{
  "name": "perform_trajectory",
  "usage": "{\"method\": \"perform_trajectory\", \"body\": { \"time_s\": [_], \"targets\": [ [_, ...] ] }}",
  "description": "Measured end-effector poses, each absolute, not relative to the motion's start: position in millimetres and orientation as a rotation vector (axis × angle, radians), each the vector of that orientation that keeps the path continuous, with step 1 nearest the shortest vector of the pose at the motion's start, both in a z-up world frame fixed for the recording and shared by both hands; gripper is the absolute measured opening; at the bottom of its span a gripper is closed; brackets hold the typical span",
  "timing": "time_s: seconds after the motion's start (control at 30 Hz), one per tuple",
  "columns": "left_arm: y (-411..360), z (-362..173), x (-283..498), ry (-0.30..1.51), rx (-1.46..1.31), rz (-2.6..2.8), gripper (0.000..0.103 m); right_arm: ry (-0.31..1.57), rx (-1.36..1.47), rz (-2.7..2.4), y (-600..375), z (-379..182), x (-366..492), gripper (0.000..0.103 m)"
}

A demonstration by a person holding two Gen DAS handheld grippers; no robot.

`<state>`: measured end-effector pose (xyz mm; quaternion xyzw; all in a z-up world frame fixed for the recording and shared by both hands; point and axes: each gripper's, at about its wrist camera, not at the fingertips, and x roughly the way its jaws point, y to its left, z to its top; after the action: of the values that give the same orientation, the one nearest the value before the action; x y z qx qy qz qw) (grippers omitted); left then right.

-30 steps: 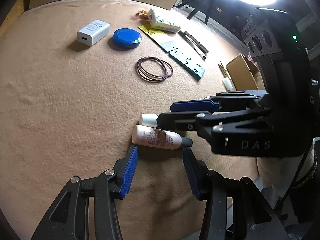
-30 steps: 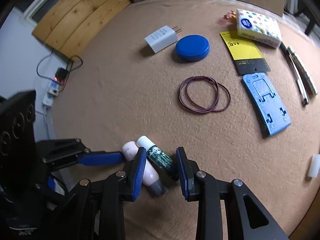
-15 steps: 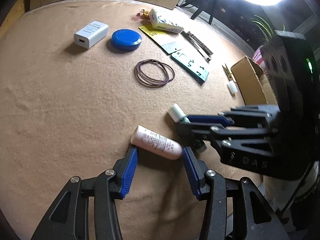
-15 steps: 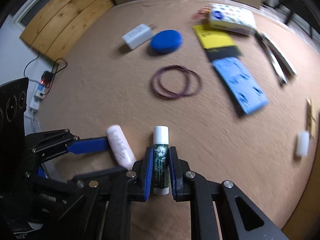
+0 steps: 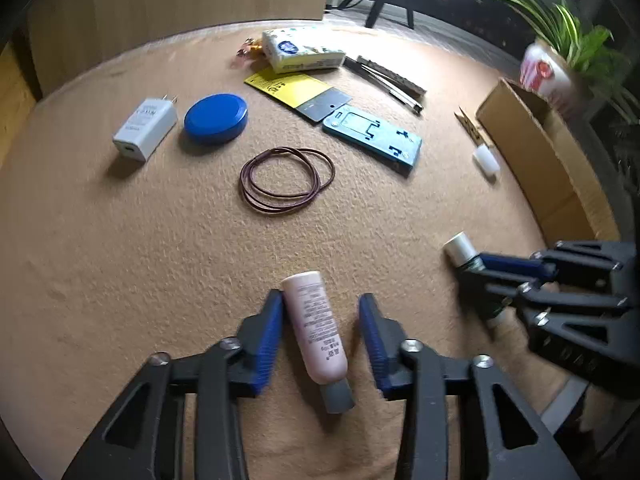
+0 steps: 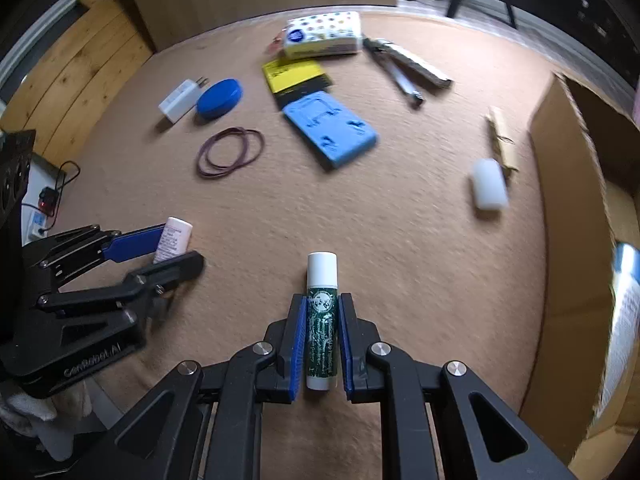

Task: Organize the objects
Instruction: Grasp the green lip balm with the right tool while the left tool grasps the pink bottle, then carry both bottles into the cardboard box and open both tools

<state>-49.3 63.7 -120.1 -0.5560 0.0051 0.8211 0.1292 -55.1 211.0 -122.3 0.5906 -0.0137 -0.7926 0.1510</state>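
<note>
My right gripper (image 6: 322, 312) is shut on a green lip balm stick (image 6: 321, 320) with a white cap, held above the tan mat; it also shows in the left wrist view (image 5: 466, 252). My left gripper (image 5: 320, 312) is open around a pale pink tube (image 5: 316, 328) with a grey cap that lies on the mat; its left pad touches the tube. The pink tube also shows in the right wrist view (image 6: 174, 236), between the left gripper's fingers.
An open cardboard box (image 6: 568, 184) stands at the right edge. On the mat lie a white cap (image 6: 489, 184), clothespin (image 6: 500, 140), blue phone stand (image 6: 330, 130), rubber bands (image 6: 230, 152), blue lid (image 6: 219, 98), white charger (image 6: 178, 100), yellow card (image 6: 294, 74), tissue pack (image 6: 322, 34) and pens (image 6: 408, 68).
My right gripper closed on the lip balm, lifted it and carried it right toward the box. My left gripper moved around the pink tube, which now lies lengthwise between its fingers.
</note>
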Motion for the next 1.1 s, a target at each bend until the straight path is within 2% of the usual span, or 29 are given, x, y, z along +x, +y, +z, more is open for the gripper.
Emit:
{"method": "perform_trajectory", "body": {
  "time_s": [0.03,0.07,0.37,0.5,0.8,1.1],
  "targets": [
    [64.5,-120.0,-48.4,0.034,-1.611,2.392,0.024,-0.061,1.695,-2.286,215.3,-122.3,-53.2,0.014],
    [63.5,-120.8,-48.7,0.031,-1.609,2.389,0.021,-0.080,1.692,-2.294,219.6,-122.4,-51.8,0.014],
    [55.6,-114.4,-51.2,-0.144,-1.618,2.328,0.021,-0.269,1.620,-2.368,249.2,-99.3,-38.5,0.014],
    [71.0,-98.8,-55.3,-0.164,-1.560,2.307,0.021,-0.333,1.569,-2.428,269.1,-80.4,-31.2,0.014],
    [141.3,-51.9,-69.4,-0.127,-1.385,2.241,0.021,-0.452,1.454,-2.669,344.9,-37.5,-2.9,0.014],
    [247.0,-21.6,-83.3,-0.014,-1.237,2.162,0.021,-0.561,1.485,-2.806,411.9,-41.2,12.4,0.014]
  ]
}}
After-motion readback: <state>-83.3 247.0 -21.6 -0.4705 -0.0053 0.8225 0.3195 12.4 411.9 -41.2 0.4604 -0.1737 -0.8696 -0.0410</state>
